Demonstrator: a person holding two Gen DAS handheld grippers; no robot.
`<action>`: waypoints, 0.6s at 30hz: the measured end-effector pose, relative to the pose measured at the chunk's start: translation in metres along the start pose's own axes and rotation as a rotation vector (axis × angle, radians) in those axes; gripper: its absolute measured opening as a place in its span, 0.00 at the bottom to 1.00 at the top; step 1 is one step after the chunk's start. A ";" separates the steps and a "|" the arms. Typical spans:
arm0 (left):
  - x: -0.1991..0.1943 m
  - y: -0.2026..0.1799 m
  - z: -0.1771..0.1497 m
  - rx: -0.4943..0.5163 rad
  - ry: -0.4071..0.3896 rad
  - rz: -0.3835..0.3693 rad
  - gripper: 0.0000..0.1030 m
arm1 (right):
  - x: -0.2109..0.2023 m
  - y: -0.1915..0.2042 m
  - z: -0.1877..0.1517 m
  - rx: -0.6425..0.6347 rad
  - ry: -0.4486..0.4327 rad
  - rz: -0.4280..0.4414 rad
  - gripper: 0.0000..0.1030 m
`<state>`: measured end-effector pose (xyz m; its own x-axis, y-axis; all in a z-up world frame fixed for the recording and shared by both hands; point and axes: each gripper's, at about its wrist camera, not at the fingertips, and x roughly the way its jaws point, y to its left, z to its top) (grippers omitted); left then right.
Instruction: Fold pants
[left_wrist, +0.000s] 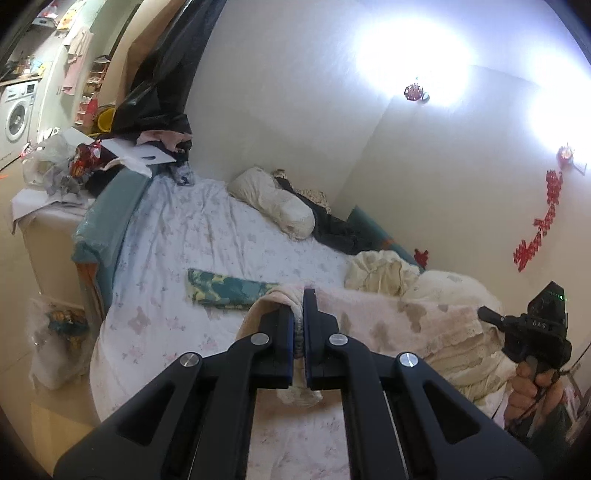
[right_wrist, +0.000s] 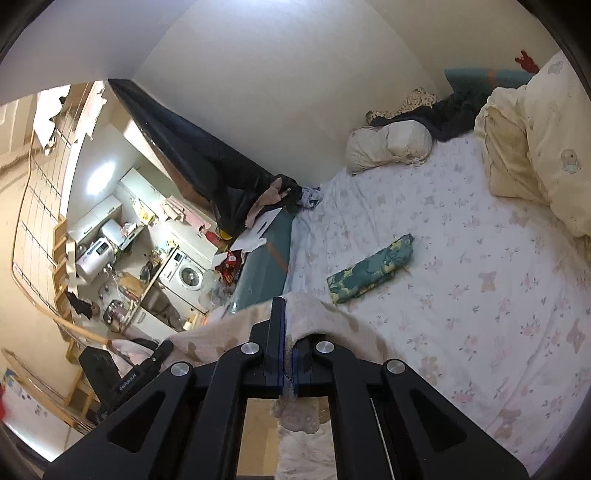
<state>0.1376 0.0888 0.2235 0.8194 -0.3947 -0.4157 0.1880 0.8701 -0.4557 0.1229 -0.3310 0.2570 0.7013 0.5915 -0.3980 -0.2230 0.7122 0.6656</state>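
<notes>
The pants (left_wrist: 388, 314) are pale pink fleece with beige bear prints. My left gripper (left_wrist: 300, 295) is shut on one end of them, cloth bunched between the fingers and hanging below. The pants stretch right across the bed toward my right gripper (left_wrist: 491, 314), seen as a black unit in a hand. In the right wrist view my right gripper (right_wrist: 286, 332) is shut on the other end of the pants (right_wrist: 332, 325), held above the bed's edge, with cloth draped over both fingers and dangling underneath.
A folded teal and yellow patterned cloth (left_wrist: 229, 290) lies on the floral bed sheet (left_wrist: 177, 236), also in the right wrist view (right_wrist: 369, 273). Cream pillows (left_wrist: 273, 206) and a cream quilt (right_wrist: 546, 147) sit by the wall. A cluttered cabinet (left_wrist: 55, 206) stands beside the bed.
</notes>
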 end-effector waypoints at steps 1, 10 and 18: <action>0.000 0.005 -0.008 0.000 0.013 -0.003 0.02 | 0.001 -0.005 -0.006 0.001 0.017 -0.005 0.03; 0.038 0.059 -0.190 -0.070 0.568 0.154 0.02 | 0.033 -0.121 -0.155 0.168 0.346 -0.169 0.03; 0.070 0.078 -0.288 0.052 0.845 0.336 0.06 | 0.062 -0.221 -0.283 0.409 0.627 -0.472 0.10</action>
<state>0.0532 0.0445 -0.0681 0.1693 -0.1848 -0.9681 0.0514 0.9826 -0.1786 0.0245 -0.3447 -0.0935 0.1315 0.4538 -0.8814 0.3403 0.8144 0.4701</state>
